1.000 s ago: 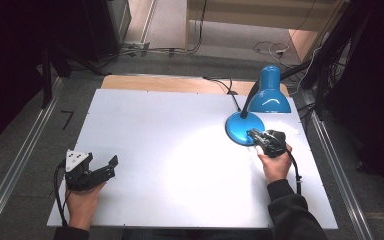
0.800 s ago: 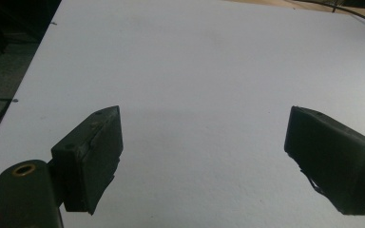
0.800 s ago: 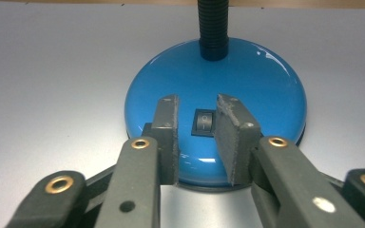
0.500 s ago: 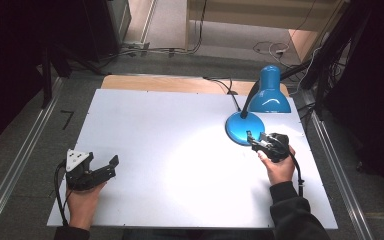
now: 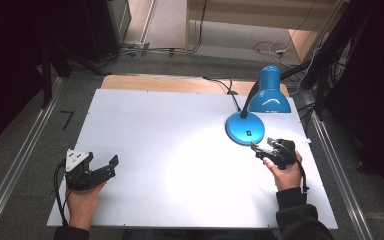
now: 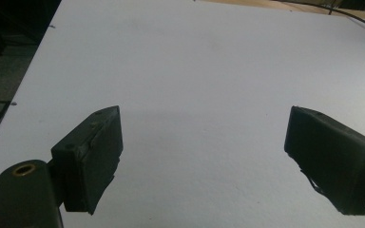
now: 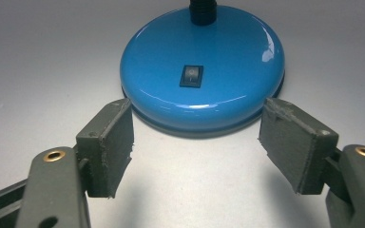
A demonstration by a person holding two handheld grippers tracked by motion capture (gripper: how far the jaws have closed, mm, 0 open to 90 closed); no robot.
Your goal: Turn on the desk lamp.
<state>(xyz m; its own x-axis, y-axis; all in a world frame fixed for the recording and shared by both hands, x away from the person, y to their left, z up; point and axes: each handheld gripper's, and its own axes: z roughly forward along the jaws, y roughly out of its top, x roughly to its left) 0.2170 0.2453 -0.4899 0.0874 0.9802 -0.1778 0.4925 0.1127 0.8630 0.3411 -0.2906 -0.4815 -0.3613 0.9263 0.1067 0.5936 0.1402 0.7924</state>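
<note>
Nearest the person's side of the white table (image 5: 170,150), the left gripper (image 5: 101,169) rests low at the left corner, its jaws spread wide over bare board with nothing between them. Across on the right, the right gripper (image 5: 260,150) sits in the other hand (image 5: 285,172), pointed at the lamp; its jaws (image 7: 199,147) too stand wide apart and empty, the grey pads (image 7: 111,142) just short of the lamp's base (image 7: 204,80) and not touching it.

That base is where I would judge the weight to be: a broad, domed disc, surely ballasted so the lamp stays upright, so it will feel bottom-heavy and will slide on the smooth board rather than tip. Its enamel is glossy and rounded, so pads closing on the dome would likely slip off. The low rim at its foot, or the black neck (image 5: 247,100) rising from it, looks the surer hold. The neck appears to be a flexible gooseneck, so a pull high up may bend it rather than move the lamp.

The lamp (image 5: 257,107) stands toward the far right of the table. It is bright blue throughout, with a small black rocker switch (image 7: 191,76) on top of the base, facing the right gripper. Its bell-shaped shade (image 5: 270,90) hangs behind the base, and a pool of light lies on the board. A dark cord (image 5: 225,86) trails off the far edge.
</note>
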